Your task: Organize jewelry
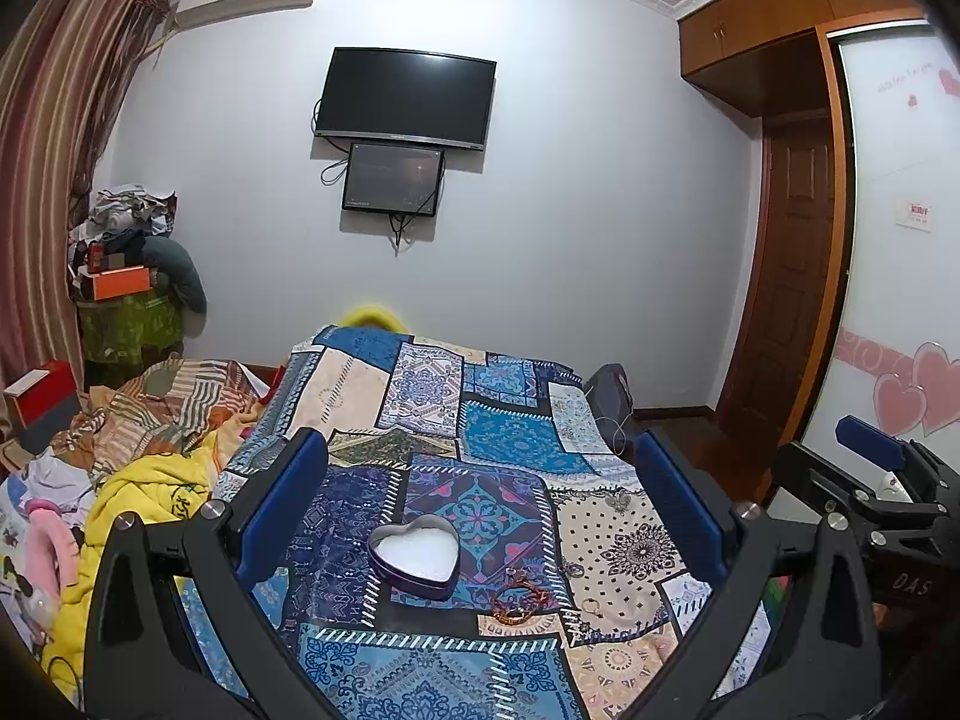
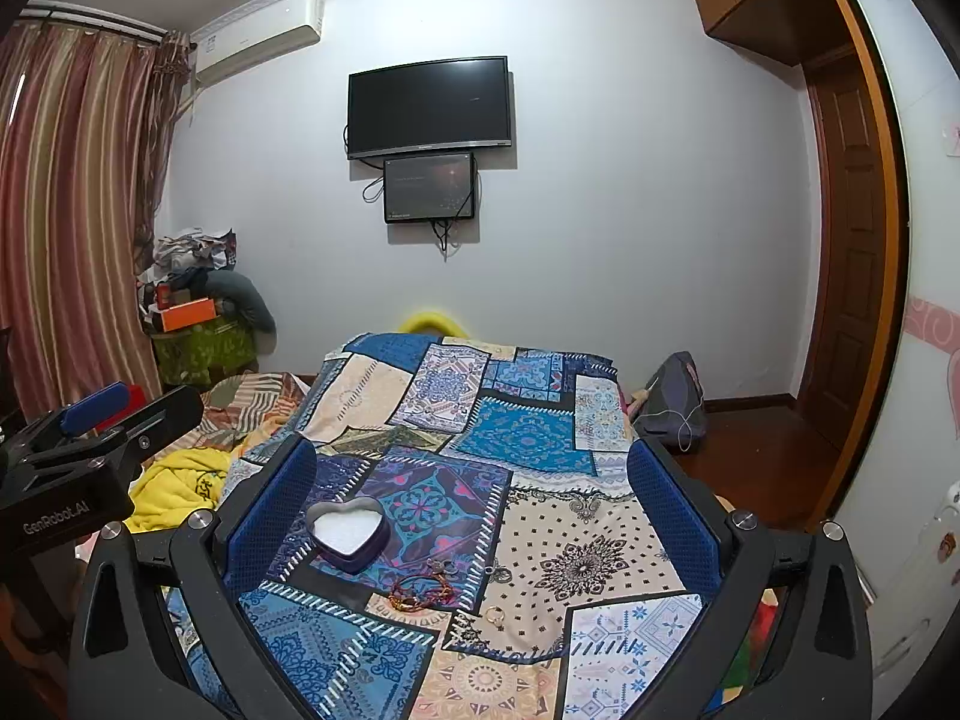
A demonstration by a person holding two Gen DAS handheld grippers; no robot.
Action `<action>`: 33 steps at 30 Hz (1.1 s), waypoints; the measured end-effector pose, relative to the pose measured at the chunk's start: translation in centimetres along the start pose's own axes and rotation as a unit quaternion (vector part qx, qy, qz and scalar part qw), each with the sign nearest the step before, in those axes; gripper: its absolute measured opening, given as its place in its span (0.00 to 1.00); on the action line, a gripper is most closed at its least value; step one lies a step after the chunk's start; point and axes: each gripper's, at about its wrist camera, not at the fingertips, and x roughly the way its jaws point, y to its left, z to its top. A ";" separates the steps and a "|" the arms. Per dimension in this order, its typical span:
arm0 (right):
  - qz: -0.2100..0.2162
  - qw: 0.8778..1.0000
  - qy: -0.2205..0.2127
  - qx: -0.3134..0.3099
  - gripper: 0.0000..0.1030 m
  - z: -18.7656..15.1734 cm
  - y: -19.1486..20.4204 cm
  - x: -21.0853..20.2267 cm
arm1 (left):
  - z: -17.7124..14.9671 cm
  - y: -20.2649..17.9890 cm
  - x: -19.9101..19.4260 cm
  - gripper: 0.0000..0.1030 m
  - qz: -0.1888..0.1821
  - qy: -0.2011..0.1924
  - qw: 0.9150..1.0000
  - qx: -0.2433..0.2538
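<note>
A heart-shaped tin (image 1: 414, 558) with a white lining lies open on the patchwork cloth (image 1: 480, 438); it also shows in the right wrist view (image 2: 349, 534). Right of it lie a red-orange braided bracelet (image 1: 519, 597) (image 2: 423, 593), a small ring (image 1: 591, 605) (image 2: 493, 613) and small metal pieces (image 1: 573, 569) (image 2: 447, 567). My left gripper (image 1: 480, 480) is open and empty, held above the cloth short of the tin. My right gripper (image 2: 474, 480) is open and empty, held likewise. Each gripper shows at the edge of the other's view.
A heap of yellow and striped bedding (image 1: 138, 468) lies left of the cloth. A dark bag (image 2: 672, 402) sits on the floor at the right. A TV (image 1: 405, 99) hangs on the far wall; a wooden door (image 1: 786, 276) stands at the right.
</note>
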 end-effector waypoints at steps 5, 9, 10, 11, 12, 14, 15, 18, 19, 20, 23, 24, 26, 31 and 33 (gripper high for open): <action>0.000 1.000 -0.001 0.003 1.00 0.0 -0.1 0.0 | 0.4 0.2 0.0 1.00 0.000 -0.002 1.000 0.002; 0.000 1.000 0.000 0.004 1.00 0.0 -0.2 -0.1 | 0.3 0.1 0.0 1.00 -0.001 -0.001 1.000 0.004; 0.000 1.000 0.000 0.003 1.00 0.0 -0.2 -0.1 | 0.3 0.1 0.0 1.00 -0.001 -0.001 1.000 0.004; 0.000 1.000 0.000 0.003 1.00 0.0 -0.2 -0.1 | 0.3 0.1 0.0 1.00 -0.001 -0.001 1.000 0.004; 0.000 1.000 0.001 0.003 1.00 0.0 -0.2 -0.1 | 0.3 0.1 0.0 1.00 -0.001 0.000 1.000 0.005; 0.000 1.000 0.002 0.003 1.00 0.0 -0.2 0.0 | 0.3 0.1 0.0 1.00 -0.001 -0.001 1.000 0.004; -0.001 1.000 0.002 0.003 1.00 0.0 -0.3 0.0 | 0.3 0.1 0.0 1.00 -0.001 0.000 1.000 0.004; -0.001 1.000 0.005 0.005 1.00 0.0 -0.4 0.2 | 0.3 0.0 0.2 1.00 0.001 0.002 1.000 0.006; -0.001 1.000 0.005 0.007 1.00 0.1 -0.4 0.2 | 0.2 -0.1 0.3 1.00 0.003 0.003 1.000 0.007; -0.002 1.000 0.006 0.008 1.00 0.1 -0.5 0.3 | 0.2 -0.1 0.4 1.00 0.005 0.005 1.000 0.008; -0.001 1.000 0.009 0.011 1.00 -0.1 -0.6 0.5 | 0.2 -0.1 0.7 1.00 0.005 0.009 1.000 0.008; -0.001 1.000 0.011 0.012 1.00 -0.2 -0.6 0.6 | 0.2 0.0 0.8 1.00 0.005 0.010 1.000 0.007; -0.001 1.000 0.016 0.013 1.00 -0.3 -0.8 0.9 | 0.3 0.0 1.2 1.00 0.006 0.014 1.000 0.006; -0.006 0.999 0.032 0.021 1.00 -0.9 -1.6 2.0 | 0.0 0.2 2.5 1.00 0.013 0.031 0.999 0.006; -0.009 0.999 0.041 0.023 1.00 -1.1 -1.9 2.6 | -0.2 0.2 3.1 1.00 0.015 0.038 0.999 0.009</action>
